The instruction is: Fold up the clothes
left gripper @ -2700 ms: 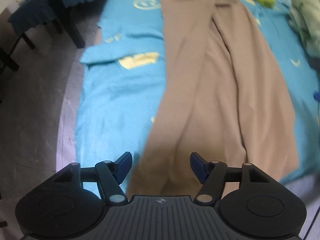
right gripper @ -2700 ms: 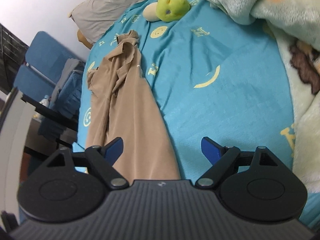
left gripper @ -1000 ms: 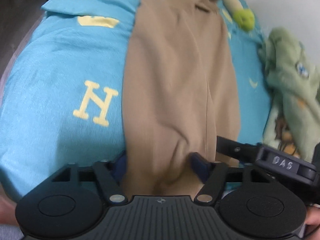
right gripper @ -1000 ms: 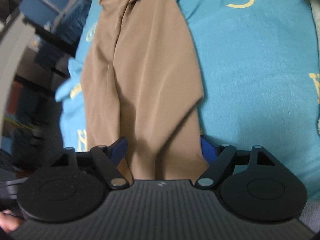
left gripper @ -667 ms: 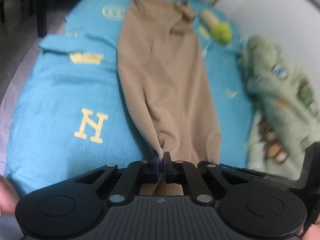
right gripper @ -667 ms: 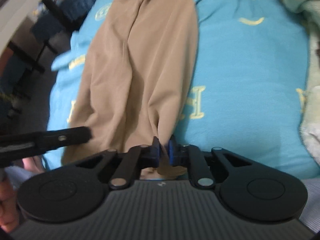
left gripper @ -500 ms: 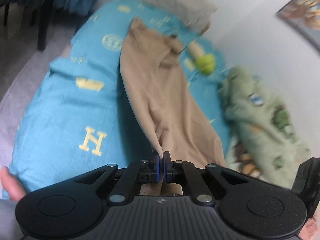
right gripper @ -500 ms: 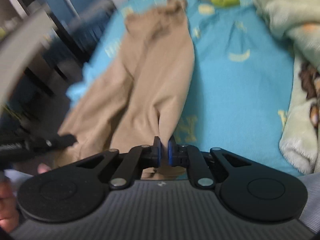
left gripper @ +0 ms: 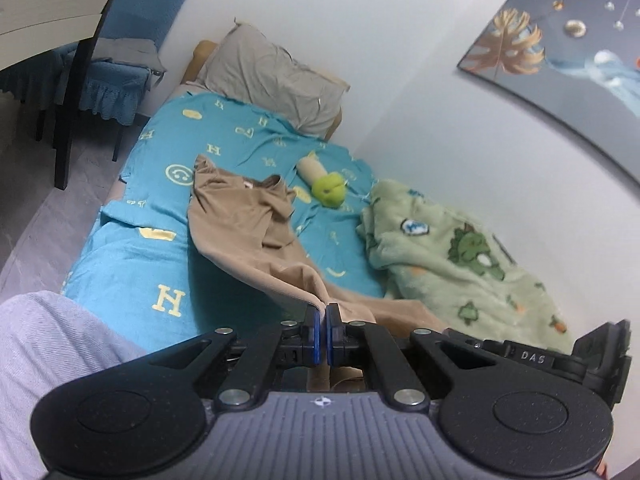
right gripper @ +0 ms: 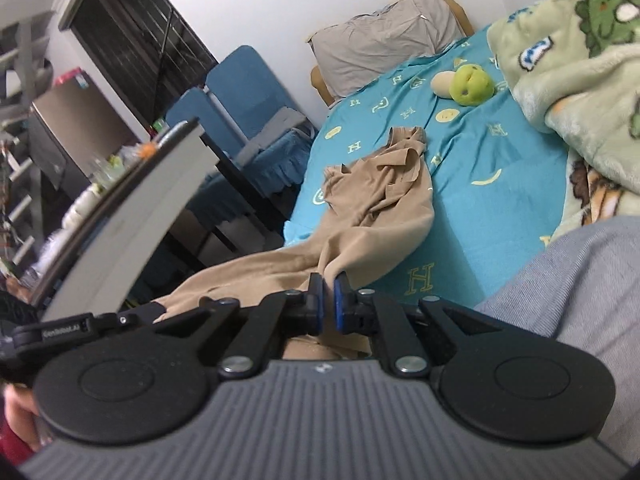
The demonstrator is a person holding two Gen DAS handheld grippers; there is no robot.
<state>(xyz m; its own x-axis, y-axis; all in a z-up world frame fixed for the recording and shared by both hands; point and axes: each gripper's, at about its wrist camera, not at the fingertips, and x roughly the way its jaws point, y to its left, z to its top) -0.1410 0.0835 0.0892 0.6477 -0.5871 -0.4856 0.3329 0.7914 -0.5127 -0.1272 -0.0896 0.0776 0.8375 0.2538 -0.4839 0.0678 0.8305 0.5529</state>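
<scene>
- Left gripper (left gripper: 321,316): pads pressed together on the near edge of the tan garment (left gripper: 244,216), fabric pinched right at the pad tips and lifted off the bed.
- Tan garment: looks like trousers. Near end raised between both grippers, far end bunched and creased on the teal sheet (left gripper: 132,256), just short of the green plush toy (left gripper: 328,190).
- Right gripper (right gripper: 328,300): blue pads nearly closed, thin fold of the same garment clamped between them. Cloth sags between the two grip points towards the bed edge.
- Risk 1: left bite is shallow. Any tug, or the weight of the hanging cloth, could pull it out of the tips and drop that corner.
- Risk 2: far end is already rumpled. Carrying the near edge over it would likely lock those creases into the fold.
- Risk 3: uneven grip heights or spacing would skew the edges.
- Risk 4: green fleece blanket (right gripper: 580,52) sits near the right side; a wide swing could snag it or drag the toy.
</scene>
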